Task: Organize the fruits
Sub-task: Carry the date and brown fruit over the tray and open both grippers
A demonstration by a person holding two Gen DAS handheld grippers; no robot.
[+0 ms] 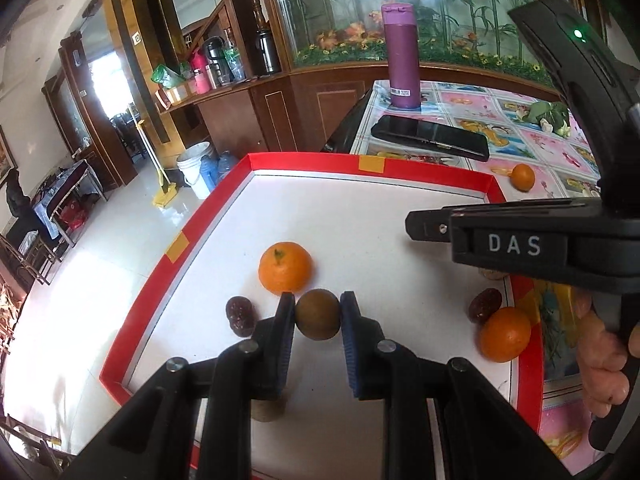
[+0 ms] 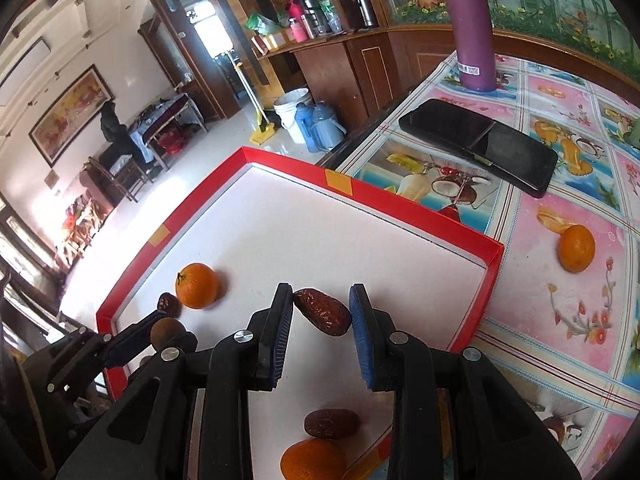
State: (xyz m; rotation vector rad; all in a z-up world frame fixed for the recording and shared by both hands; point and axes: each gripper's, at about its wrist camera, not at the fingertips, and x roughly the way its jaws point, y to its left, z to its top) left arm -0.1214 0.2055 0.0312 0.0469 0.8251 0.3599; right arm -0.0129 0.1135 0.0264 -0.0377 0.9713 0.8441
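A red-rimmed white tray [image 1: 248, 176] lies on the table. My left gripper [image 1: 317, 312] is shut on a round brown longan [image 1: 317, 315], held above the tray floor. Just beyond it sit an orange [image 1: 285, 267] and a dark red date [image 1: 239, 315]. Another orange [image 1: 505, 334] and date [image 1: 485, 305] lie at the tray's right side. My right gripper [image 2: 322, 310] is shut on a dark red date [image 2: 323, 311] over the tray [image 2: 486, 258]. Below it lie a date [image 2: 331, 423] and an orange [image 2: 313, 460]. A lone orange [image 2: 576, 248] rests on the tablecloth outside the tray.
A purple bottle [image 1: 402, 56] and a black phone [image 1: 430, 136] stand on the flowered tablecloth [image 2: 560, 320] behind the tray. Green leafy scraps [image 1: 550, 116] lie at the far right. A hand [image 1: 604, 360] grips the right tool. The tray's left side overhangs the tiled floor [image 1: 100, 260].
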